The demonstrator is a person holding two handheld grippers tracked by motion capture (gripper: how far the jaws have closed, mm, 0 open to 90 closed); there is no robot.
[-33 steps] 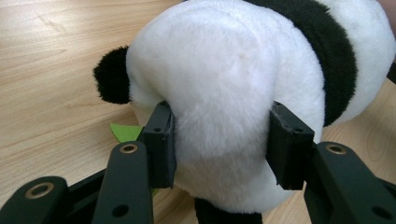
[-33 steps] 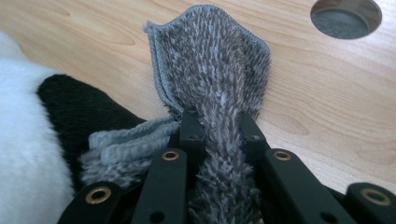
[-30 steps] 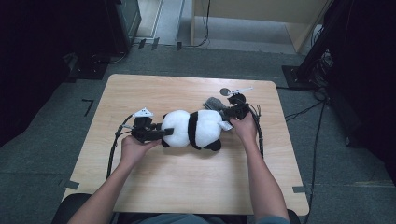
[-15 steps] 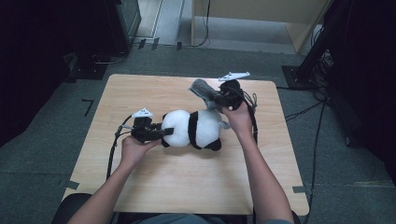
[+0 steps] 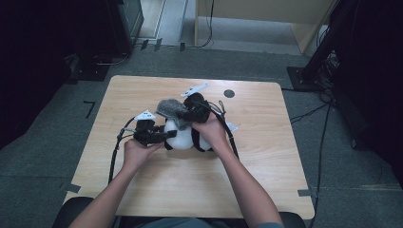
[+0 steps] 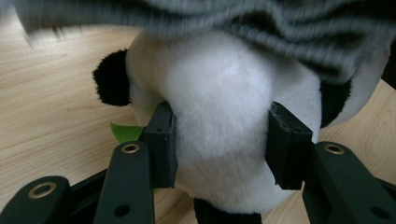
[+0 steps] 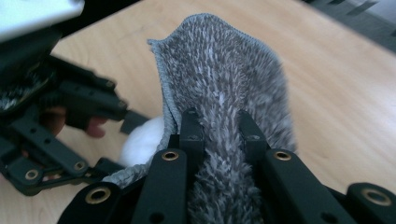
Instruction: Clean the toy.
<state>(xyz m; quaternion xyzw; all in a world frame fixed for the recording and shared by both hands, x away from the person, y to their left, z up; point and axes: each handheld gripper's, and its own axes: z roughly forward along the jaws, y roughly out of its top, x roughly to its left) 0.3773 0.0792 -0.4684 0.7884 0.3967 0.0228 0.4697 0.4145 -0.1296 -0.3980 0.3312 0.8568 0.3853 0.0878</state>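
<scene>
Over the panda [image 5: 183, 137] (clamped): grey cloth [image 5: 170, 110].

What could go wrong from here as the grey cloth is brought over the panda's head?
1. The right hand-held gripper pinches just a fold of the grey cloth; the loose rest could slip free or drape unevenly.
2. The left hand-held gripper squeezes the soft panda toy by its plush head; the plush could deform and slide out if the cloth tugs it.
3. In the high view the two grippers sit close together, so they might bump.
</scene>
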